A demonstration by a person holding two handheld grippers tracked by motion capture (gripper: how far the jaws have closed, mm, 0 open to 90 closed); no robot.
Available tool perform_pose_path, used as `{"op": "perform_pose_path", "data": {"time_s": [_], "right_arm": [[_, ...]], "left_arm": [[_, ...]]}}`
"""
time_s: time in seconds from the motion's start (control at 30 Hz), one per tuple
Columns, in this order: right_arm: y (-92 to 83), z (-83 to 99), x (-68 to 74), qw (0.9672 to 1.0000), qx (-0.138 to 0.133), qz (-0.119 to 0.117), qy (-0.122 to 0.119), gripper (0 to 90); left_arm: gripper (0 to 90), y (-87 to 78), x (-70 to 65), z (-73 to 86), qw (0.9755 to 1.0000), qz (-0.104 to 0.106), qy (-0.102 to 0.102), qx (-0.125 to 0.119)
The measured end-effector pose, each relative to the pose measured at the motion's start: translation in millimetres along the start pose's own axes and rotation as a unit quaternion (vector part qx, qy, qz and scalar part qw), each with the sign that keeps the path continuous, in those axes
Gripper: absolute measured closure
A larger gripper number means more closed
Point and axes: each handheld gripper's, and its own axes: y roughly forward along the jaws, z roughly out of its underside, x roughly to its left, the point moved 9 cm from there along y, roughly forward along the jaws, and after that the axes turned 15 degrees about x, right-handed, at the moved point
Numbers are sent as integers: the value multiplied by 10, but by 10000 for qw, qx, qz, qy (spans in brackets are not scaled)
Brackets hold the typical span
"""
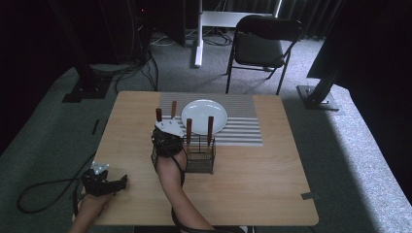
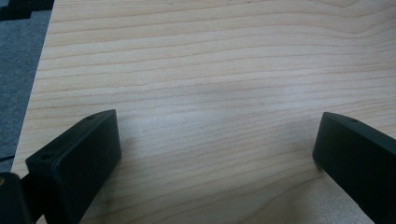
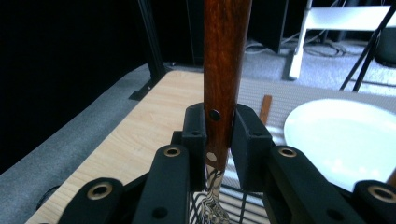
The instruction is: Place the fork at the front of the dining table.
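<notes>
My right gripper (image 1: pixel 160 126) is shut on the wooden handle of a utensil (image 1: pixel 158 115), held upright over the left side of a black wire caddy (image 1: pixel 200 160). In the right gripper view the pads (image 3: pixel 247 140) clamp the handle (image 3: pixel 225 56) low down, and its metal part (image 3: pixel 212 196) reaches down toward the caddy wires (image 3: pixel 238 207). Two more wooden-handled utensils (image 1: pixel 189 128) (image 1: pixel 210 127) stand in the caddy. My left gripper (image 1: pixel 104 182) rests open at the table's front left edge, with bare wood between its fingers (image 2: pixel 79 158).
A white plate (image 1: pixel 204 115) (image 3: pixel 345 135) sits on a grey striped mat (image 1: pixel 243 128) at the back of the wooden table (image 1: pixel 252 179). Another wooden handle (image 1: pixel 173 109) (image 3: pixel 266 108) lies on the mat left of the plate. A folding chair (image 1: pixel 260 46) stands beyond.
</notes>
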Motion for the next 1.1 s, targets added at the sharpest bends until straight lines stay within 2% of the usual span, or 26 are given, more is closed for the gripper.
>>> {"op": "perform_pose_path", "data": {"time_s": [0.23,0.27,0.37,0.43,0.5,0.53,0.77,1.0,1.1], "right_arm": [[-165,-170,32,9997,-86,-140,-168,764],[-219,-253,39,9995,-153,-164,-232,764],[-238,-282,39,9994,-170,-181,-231,764],[-359,-451,24,9989,-320,-183,-287,764],[-385,-489,20,9989,-339,-194,-274,764],[-430,-566,-1,9987,-382,-184,-284,764],[-565,-812,-86,9979,-541,-155,-329,764],[-631,-961,-149,9973,-619,-171,-351,764],[-686,-1063,-243,9970,-673,-77,-385,764]], "left_arm": [[7,-2,0,3,10000,4,8,17],[7,-1,1,2,10000,-2,11,8],[7,-1,1,2,10000,-2,12,9],[7,-1,1,2,10000,-1,12,9],[7,-1,1,2,10000,-1,12,9],[7,-1,2,2,10000,-2,13,9],[7,-1,2,2,10000,-2,13,9],[7,-1,1,2,10000,0,15,13],[7,0,2,1,10000,-3,13,4]]}}
